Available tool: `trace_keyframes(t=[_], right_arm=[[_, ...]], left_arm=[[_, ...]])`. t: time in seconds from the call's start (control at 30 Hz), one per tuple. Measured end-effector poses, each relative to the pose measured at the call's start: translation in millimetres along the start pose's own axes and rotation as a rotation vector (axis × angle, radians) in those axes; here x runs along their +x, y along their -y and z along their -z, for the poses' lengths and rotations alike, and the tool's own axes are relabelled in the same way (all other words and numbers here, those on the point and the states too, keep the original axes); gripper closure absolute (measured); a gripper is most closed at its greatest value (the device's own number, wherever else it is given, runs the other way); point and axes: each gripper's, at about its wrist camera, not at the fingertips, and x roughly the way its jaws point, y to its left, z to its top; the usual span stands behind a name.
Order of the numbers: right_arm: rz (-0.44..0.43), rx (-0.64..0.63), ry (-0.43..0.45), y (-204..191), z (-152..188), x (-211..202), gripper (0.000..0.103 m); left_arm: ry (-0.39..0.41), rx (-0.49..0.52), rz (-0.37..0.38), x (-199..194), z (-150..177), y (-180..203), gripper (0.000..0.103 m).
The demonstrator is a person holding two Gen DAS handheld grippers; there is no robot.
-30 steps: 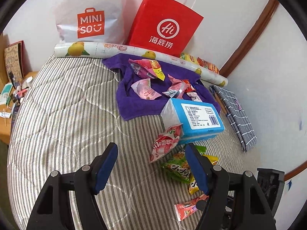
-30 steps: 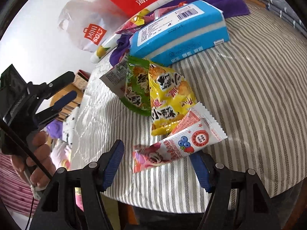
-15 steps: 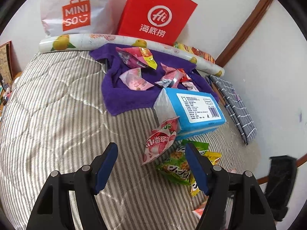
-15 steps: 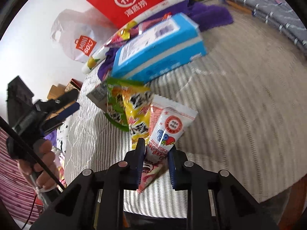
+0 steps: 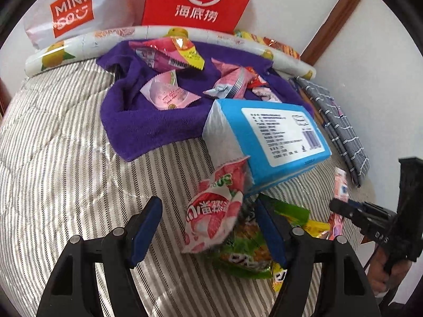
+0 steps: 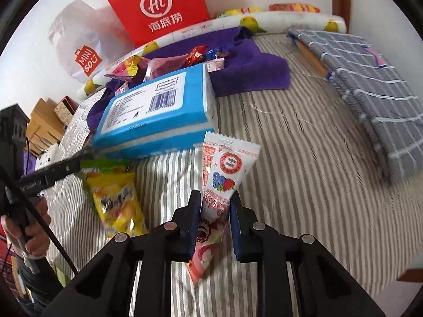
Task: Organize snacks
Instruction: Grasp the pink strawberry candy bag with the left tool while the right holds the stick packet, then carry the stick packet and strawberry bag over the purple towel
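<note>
On the striped bed, several snacks are already gathered on the purple towel, while one pink sachet is clamped in the right gripper and loose packets lie between the left gripper's wide jaws, ungrasped.

The right hand-held gripper is clamped tight, angled downward, while the left hand-held gripper apparently stands half-spread.

A bed with a striped mattress carries a purple towel, a blue tissue pack, loose snack packets, a grey checked cloth and a fruit-printed roll.
</note>
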Motion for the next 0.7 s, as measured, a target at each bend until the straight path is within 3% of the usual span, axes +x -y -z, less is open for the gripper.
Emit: trace_keyframes(t=[0.2, 0.33, 0.5, 0.63, 0.7], right_arm=[[-0.008, -0.014, -0.028, -3, -10, 23, 0.075], [-0.021, -0.006, -0.03, -1, -7, 21, 0.072], [0.002, 0.004, -0.067, -1, 6, 17, 0.072], [0.077, -0.072, -0.025, -14, 14, 17, 0.072], [0.114, -0.1, -0.006, -19, 16, 17, 0.076]], left_arm=[[-0.035, 0.003, -0.001, 15, -2, 0, 0.049], [-0.06, 0.002, 0.052, 20, -3, 0, 0.069], [-0.057, 0.008, 0.067, 19, -2, -1, 0.07], [-0.05, -0.008, 0.077, 16, -3, -4, 0.07], [-0.046, -0.016, 0.079, 13, -3, -5, 0.07]])
